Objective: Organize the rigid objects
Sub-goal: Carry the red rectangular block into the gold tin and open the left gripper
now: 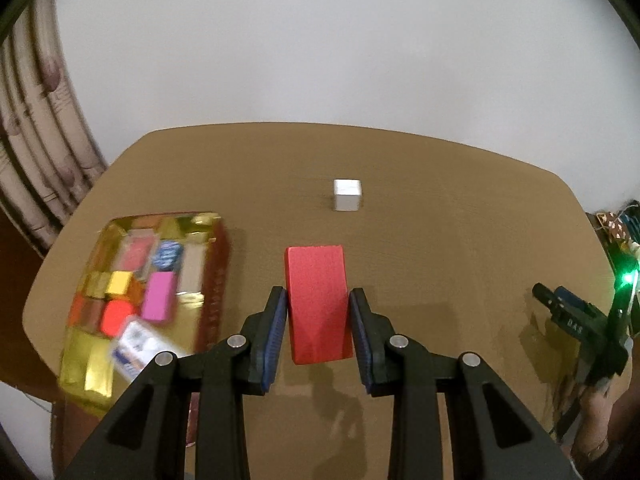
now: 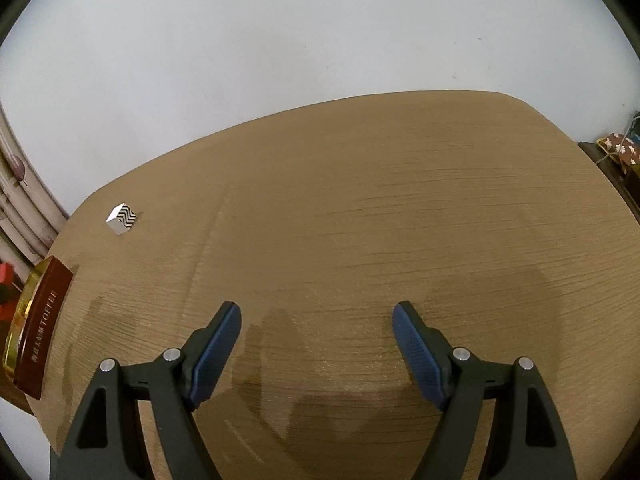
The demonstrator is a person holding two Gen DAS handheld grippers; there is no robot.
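My left gripper (image 1: 319, 304) is shut on a red rectangular block (image 1: 318, 304), held above the brown table (image 1: 440, 208) with its blue pads pressed on both long sides. To its left lies a gold-lined box (image 1: 86, 368) holding several coloured blocks, among them a pink one (image 1: 159, 295). A small white cube (image 1: 347, 195) stands farther back on the table; in the right wrist view the cube (image 2: 121, 219) shows a black zigzag face at the far left. My right gripper (image 2: 316, 320) hangs open over bare table, nothing between its fingers.
The box's dark red side (image 2: 40, 332) runs along the table's left edge in the right wrist view. The other hand-held gripper (image 1: 580, 320) shows at the right edge of the left wrist view. A wall and a curtain (image 1: 36, 128) stand behind the table.
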